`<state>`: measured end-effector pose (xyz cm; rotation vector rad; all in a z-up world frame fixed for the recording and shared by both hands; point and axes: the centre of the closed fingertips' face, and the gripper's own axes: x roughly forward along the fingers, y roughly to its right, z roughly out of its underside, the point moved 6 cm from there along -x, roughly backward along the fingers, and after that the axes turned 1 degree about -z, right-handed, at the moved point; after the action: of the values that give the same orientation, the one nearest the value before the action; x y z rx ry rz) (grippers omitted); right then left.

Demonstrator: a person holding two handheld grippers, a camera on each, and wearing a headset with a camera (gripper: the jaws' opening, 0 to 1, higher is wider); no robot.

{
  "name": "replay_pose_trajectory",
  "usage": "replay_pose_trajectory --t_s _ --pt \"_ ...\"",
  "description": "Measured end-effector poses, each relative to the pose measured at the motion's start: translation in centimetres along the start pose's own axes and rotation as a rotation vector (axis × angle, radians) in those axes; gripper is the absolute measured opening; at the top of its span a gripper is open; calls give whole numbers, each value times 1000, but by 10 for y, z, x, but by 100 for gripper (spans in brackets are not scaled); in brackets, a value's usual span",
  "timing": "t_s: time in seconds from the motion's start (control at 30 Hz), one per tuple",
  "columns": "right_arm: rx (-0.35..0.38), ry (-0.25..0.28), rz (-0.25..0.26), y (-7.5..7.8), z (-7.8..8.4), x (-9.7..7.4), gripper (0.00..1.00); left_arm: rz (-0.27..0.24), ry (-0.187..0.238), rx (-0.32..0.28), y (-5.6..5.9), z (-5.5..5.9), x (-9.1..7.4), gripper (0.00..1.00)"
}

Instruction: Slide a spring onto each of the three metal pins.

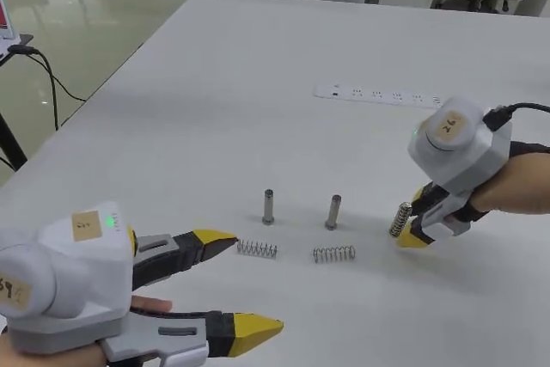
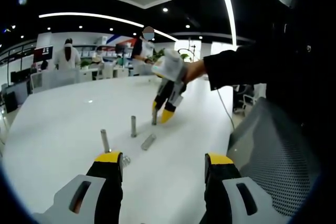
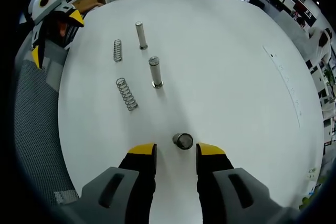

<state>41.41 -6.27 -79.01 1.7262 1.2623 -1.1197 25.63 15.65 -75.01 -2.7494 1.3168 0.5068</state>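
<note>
Right gripper point(image 3: 176, 150): jaws are apart with a narrow gap and clamp nothing. The pin with spring point(image 3: 182, 141) stands just ahead of the yellow tips, centred on the gap, and is seen end-on in the right gripper view. No contact between tips and pin is visible there. In the head view this pin with spring point(image 1: 400, 219) stands on the desk point(image 1: 258, 83) just beside the right gripper point(image 1: 412, 234), with the coils wrapped around the shaft.

Left gripper point(image 2: 164, 158): jaws are spread wide, with nothing between them. In the head view the left gripper point(image 1: 241, 285) sits low at the near edge of the desk, tips pointing toward the row of parts.

Parts on the desk:
- The left bare pin point(image 1: 268, 206) and the right bare pin point(image 1: 333, 211) stand upright, apart from each other, with no spring on either.
- The left loose spring point(image 1: 257, 249) lies flat just in front of the left bare pin and close to the upper tip of the left gripper.
- The right loose spring point(image 1: 334, 253) lies flat just in front of the right bare pin.
- The three pins form a rough row, with the pin with spring at the right end.

A white power strip point(image 1: 378, 94) lies farther back on the desk, well apart from the pins.
</note>
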Motion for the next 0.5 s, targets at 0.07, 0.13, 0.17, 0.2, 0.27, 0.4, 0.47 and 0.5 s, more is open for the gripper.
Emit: replay_pose_trajectory --t_s 0.07,0.13,0.17,0.2,0.27,0.4,0.47,0.5 --pt "5 1 -1 -1 1 0 28 0 -1 1 0 0 0 58" --pt "8 3 -1 -3 2 0 28 1 0 2 0 0 0 58" --pt "9 4 -2 -4 3 -1 28 0 0 2 0 0 0 58" --pt "11 6 -2 -5 3 -1 28 0 0 2 0 0 0 58" --pt "15 10 -3 -6 4 -1 28 1 -1 2 0 0 0 58" --pt "22 16 -6 -9 6 0 28 2 -1 3 0 0 0 58" --pt "23 18 -9 -11 7 0 28 1 -1 2 0 0 0 58" --pt "24 17 -10 -11 7 1 28 2 -1 2 0 0 0 58"
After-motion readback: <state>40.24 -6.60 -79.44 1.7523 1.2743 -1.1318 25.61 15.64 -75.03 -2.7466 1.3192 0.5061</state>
